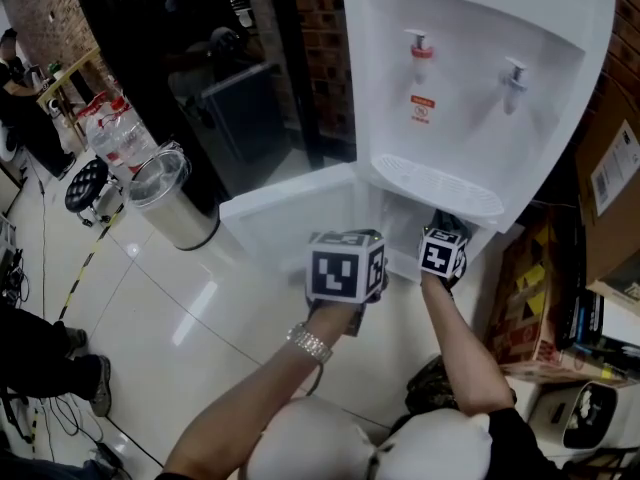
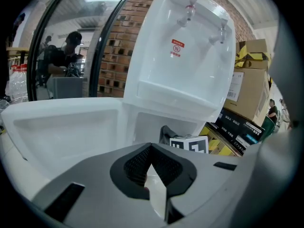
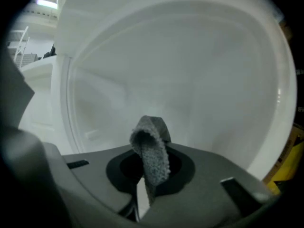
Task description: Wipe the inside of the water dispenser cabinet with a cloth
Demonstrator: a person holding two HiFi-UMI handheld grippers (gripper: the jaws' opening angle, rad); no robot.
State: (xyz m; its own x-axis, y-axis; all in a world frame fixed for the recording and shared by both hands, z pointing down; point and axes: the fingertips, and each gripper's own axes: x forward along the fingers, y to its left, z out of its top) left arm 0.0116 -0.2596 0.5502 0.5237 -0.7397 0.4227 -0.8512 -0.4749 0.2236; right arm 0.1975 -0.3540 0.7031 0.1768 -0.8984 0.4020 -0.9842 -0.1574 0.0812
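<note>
The white water dispenser stands with its lower cabinet door swung open to the left. My right gripper reaches into the cabinet under the drip tray. In the right gripper view it is shut on a grey cloth, whose folded end sticks up in front of the white cabinet wall. My left gripper hovers just outside the opening, beside the right one. In the left gripper view it is shut with nothing in it and faces the door's inner panel.
A steel bin and water bottles stand at the left by a glass door. Cardboard boxes and stacked cartons crowd the dispenser's right side. A stool and someone's shoes are on the glossy floor.
</note>
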